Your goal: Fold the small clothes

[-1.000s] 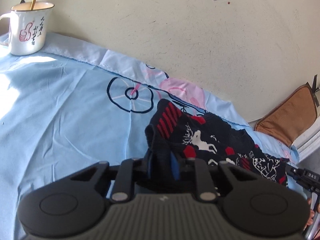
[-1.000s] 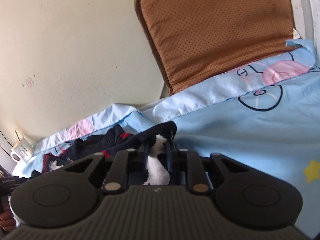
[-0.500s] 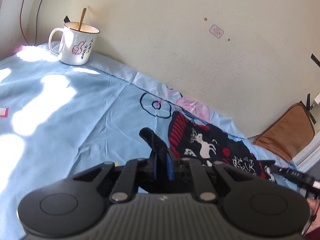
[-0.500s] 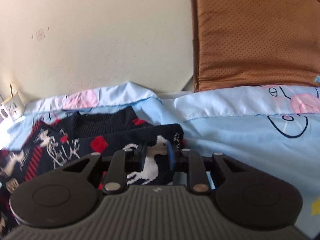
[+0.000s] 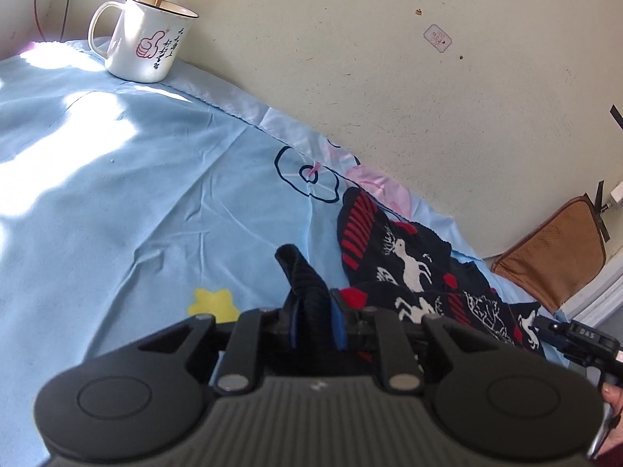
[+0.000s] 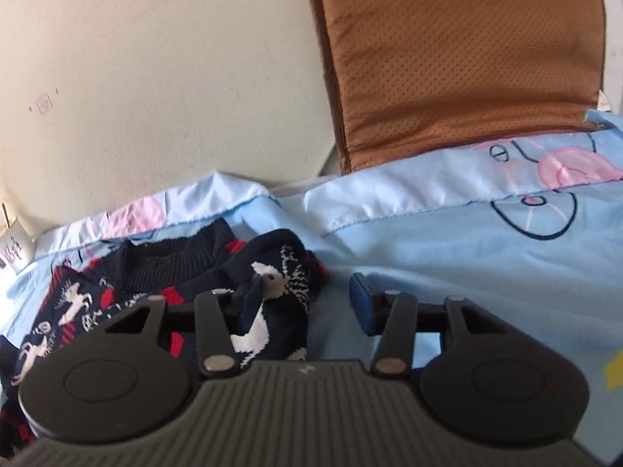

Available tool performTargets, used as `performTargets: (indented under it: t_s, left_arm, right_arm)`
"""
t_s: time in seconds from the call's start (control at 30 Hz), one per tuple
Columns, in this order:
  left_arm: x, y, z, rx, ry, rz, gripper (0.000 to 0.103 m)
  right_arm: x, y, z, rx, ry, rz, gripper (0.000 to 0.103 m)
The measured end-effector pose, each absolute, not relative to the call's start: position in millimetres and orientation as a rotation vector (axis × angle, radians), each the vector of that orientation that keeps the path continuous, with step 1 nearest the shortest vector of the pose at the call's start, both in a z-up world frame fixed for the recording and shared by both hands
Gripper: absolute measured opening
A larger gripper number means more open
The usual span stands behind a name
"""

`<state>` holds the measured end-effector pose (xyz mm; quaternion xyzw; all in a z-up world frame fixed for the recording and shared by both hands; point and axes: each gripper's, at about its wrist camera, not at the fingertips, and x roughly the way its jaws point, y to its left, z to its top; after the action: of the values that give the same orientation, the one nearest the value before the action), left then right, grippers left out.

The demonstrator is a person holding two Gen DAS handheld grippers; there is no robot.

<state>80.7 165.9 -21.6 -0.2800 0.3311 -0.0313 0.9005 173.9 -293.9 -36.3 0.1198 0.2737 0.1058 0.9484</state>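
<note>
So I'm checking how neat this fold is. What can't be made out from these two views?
- Sweater, near hem: left wrist view, hidden behind the left tool, whose jaws pinch a dark ribbed fold.
- Sweater's lower left part: right wrist view, covered by the right tool body; its jaws have just been opening, with knit by one pad.
- Mug: right wrist view, cut off by the left edge.
- Mug lettering: left wrist view, too small.

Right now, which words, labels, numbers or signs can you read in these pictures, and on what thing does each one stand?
"DAS": on the black device at the right edge of the left wrist view; the last letter is unsure.
Mug: a thumbs-up sign and two columns of handwritten characters, too small to read.
Wall sticker: pink print, too blurred to read.
Sweater: only deer patterns, no words.
</note>
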Motion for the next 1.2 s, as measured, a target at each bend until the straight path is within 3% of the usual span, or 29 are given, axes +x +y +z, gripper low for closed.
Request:
performTargets:
  t_s: [0.13,0.23,0.27,0.57,0.77,0.83,0.87,0.9,0.93,1.03,1.2]
  left_arm:
    - [81.7,160.5,-20.6,-0.563,0.684,-0.084,0.019]
    - [83.9,157.6,-20.9,-0.557,0.691,-0.093,0.011]
    - [84.5,157.5,-20.4,-0.568,0.696,-0.098,0.01]
    - [82.6,137.9,39.1,-0.589,0.585,-0.196,0.009]
    - [115.3,45.9,83.3,-0.407,0.566,-0.347,0.01]
    - [130.0,5.8,79.4,-0.337,0.609,-0.4,0.012]
    - [138.3,-14.3,70.4,-0.285,0.652,-0.432,0.021]
    - [144.5,-30.2,60.9,-0.238,0.695,-0.453,0.043]
    - [148.4,-42.1,52.3,-0.192,0.734,-0.446,0.051]
    - [147.2,-39.6,42.3,-0.197,0.763,-0.418,0.049]
    - [150.1,20.3,42.9,-0.322,0.742,-0.24,0.054]
  right_arm:
    - [127.7,-293.4,-34.0,0.258,0.544,0.299,0.052]
    - [127.4,-278.4,-57.2,0.057,0.627,0.2,0.051]
    - [127.4,-283.8,-56.8,0.089,0.62,0.181,0.055]
    - [103.2,-249.0,-26.7,0.21,0.508,0.431,0.054]
    - [110.0,-269.8,-52.9,0.439,0.474,0.457,0.054]
    - [111.0,-287.7,-63.0,0.536,0.458,0.442,0.055]
    - [112.3,-295.1,-67.9,0.576,0.457,0.428,0.055]
    - [114.8,-301.9,-71.5,0.618,0.464,0.419,0.054]
    - [116.8,-306.7,-73.4,0.657,0.465,0.428,0.054]
    - [117.7,-310.4,-74.0,0.678,0.451,0.439,0.055]
    - [116.9,-310.4,-74.3,0.682,0.45,0.484,0.055]
